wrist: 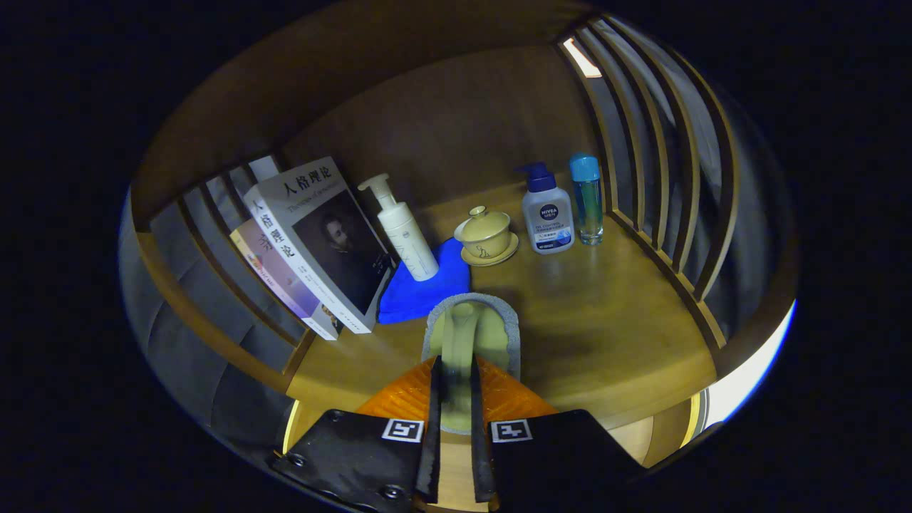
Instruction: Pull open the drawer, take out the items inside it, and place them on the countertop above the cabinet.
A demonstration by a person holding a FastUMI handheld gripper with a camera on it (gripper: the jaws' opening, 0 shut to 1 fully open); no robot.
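Wooden worktop (613, 320) is crowded already. Jaws (456, 399) sit narrow, pinching a greenish slipper-like item (467, 335) just in front of the blue cloth (424, 288). Set it down carelessly and it could bump the lidded cup (486, 234) behind the cloth.

Two books lean at the far left against a slatted wooden rail (206, 242): a white-spined book (324, 242) in front and a paler book (274, 274) behind it. Just right of them a white pump bottle (406, 231) stands tilted on a blue cloth (427, 285). Beside the cloth sits a yellow lidded cup (484, 231) on its saucer (499, 255). Further right stand a grey pump bottle with a dark blue top (547, 217) and, near it, a clear bottle with a light blue cap (588, 203), close to the right-hand slats (662, 185).
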